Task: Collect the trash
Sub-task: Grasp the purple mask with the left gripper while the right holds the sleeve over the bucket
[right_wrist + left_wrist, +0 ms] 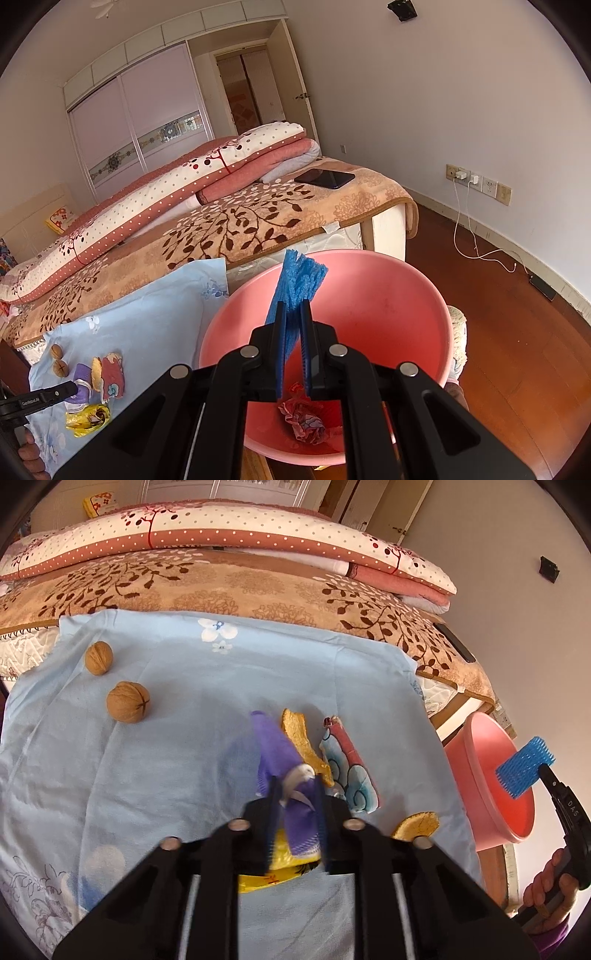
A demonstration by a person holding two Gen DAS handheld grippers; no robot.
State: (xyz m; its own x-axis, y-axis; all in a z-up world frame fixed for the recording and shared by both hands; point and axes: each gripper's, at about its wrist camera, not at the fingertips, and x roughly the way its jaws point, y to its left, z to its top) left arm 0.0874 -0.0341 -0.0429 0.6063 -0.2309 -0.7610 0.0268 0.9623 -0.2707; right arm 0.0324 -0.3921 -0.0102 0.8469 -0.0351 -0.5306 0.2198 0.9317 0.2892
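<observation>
A purple foam net (286, 771) lies on the light blue sheet (166, 768), and my left gripper (298, 797) is shut on its near end. Beside it lie an orange peel (301, 742), a cloud-print wrapper (349, 771), a second peel (417, 825) and a yellow wrapper (273, 877) under the fingers. Two walnuts (128, 701) sit far left. My right gripper (293, 328) is shut on a blue foam net (297, 280), held over the pink basin (388, 295). A crumpled wrapper (306, 421) lies in the basin.
Folded quilts (177, 184) and a dark phone (325, 178) lie on the brown leaf-print blanket behind the sheet. The basin stands off the bed's right edge above a wooden floor (517, 350). Charger cables (476, 254) hang from wall sockets.
</observation>
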